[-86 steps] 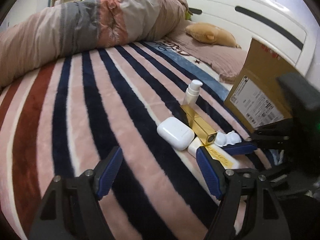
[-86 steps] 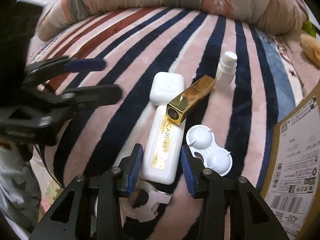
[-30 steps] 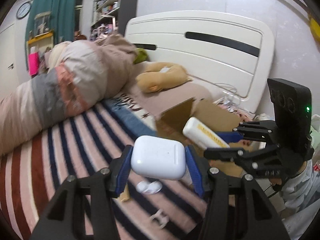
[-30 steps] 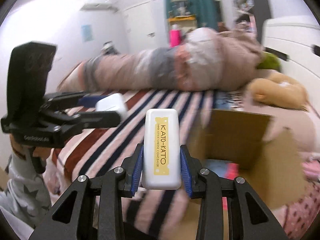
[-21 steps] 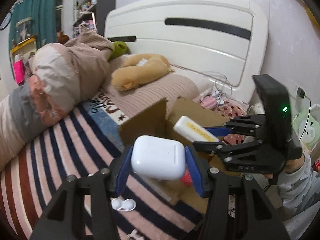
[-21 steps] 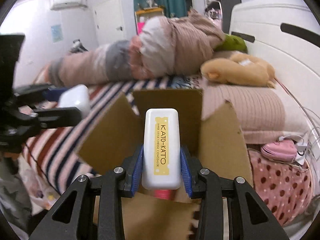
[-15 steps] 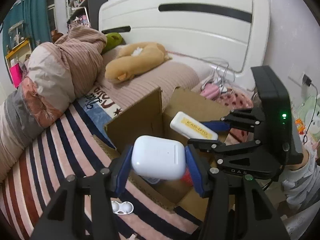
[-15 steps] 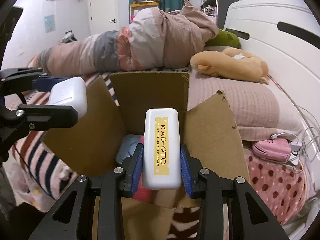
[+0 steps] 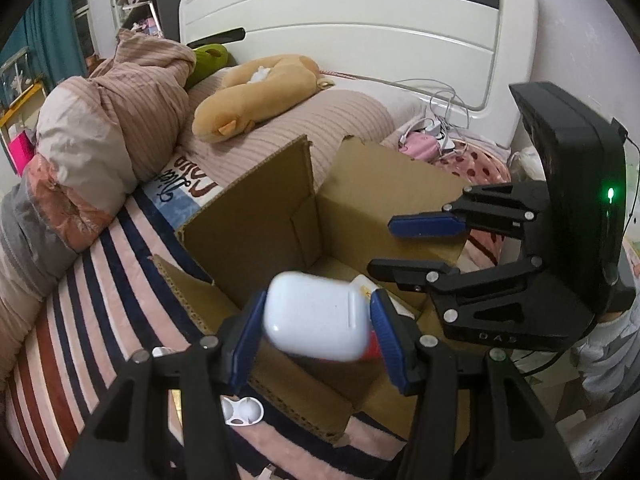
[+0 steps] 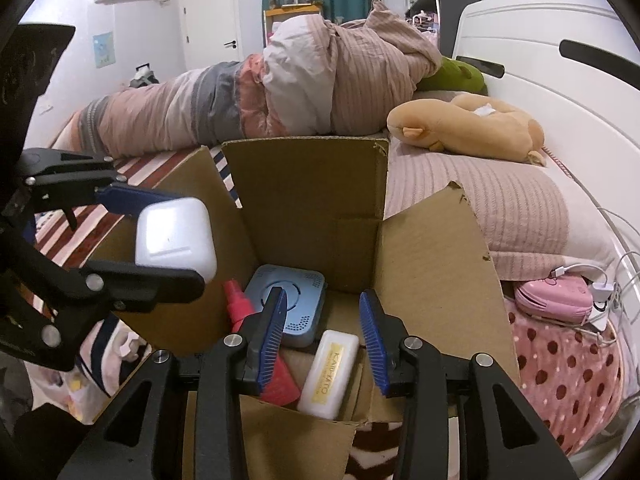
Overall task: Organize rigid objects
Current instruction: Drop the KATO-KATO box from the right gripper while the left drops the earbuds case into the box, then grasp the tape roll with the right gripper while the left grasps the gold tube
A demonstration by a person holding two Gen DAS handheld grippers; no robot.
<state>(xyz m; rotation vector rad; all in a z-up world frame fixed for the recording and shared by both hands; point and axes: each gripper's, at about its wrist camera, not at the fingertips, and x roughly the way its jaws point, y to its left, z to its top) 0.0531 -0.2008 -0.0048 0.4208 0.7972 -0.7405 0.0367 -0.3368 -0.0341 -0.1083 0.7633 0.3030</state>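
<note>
My left gripper (image 9: 316, 334) pinches one glossy white rounded earbud case (image 9: 318, 316) between its blue pads, held above the near edge of the open brown cardboard box (image 9: 256, 220) straight ahead. My right gripper (image 10: 323, 336) is spread wide with nothing in it, poised over the same box. Directly below its fingers lies one white bar-shaped case with a gold label (image 10: 329, 374), beside one blue square device (image 10: 290, 308) and one red bottle (image 10: 240, 308) (partly hidden). So I judge three items packed, and the earbud case next. Below my left gripper, one white double-cup lens case (image 9: 242, 411) waits on the striped blanket (image 9: 76, 320).
</note>
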